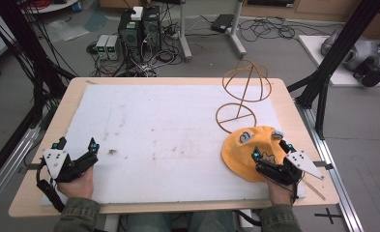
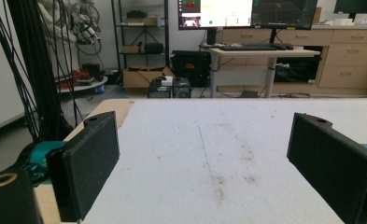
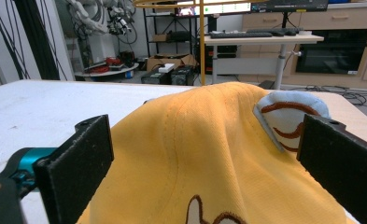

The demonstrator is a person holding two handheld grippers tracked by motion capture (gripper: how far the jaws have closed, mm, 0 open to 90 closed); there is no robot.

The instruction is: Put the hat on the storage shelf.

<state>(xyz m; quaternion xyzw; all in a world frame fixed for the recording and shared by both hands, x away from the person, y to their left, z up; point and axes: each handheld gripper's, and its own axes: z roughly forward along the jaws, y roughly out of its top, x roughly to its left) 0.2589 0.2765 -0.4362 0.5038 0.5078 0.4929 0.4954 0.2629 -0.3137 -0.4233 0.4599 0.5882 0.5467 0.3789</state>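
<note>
A yellow cloth hat (image 1: 245,147) with grey-blue ears and brown stitching lies on the white mat (image 1: 168,130) at the near right. My right gripper (image 1: 273,151) sits at the hat's near edge. In the right gripper view the hat (image 3: 209,154) bulges up between the two wide-apart jaws of my right gripper (image 3: 208,135), which stands open without pressing on the cloth. At the mat's near left edge, my left gripper (image 1: 77,143) is held low. The left gripper view shows the left gripper (image 2: 204,140) open over bare, stained mat.
A thin yellow wire hat stand (image 1: 245,89) rises just behind the hat, and its pole (image 3: 202,42) shows in the right gripper view. The wooden table's rim (image 1: 76,87) frames the mat. Black frame posts (image 1: 323,72) flank the table, with computers and cables (image 1: 139,34) on the floor beyond.
</note>
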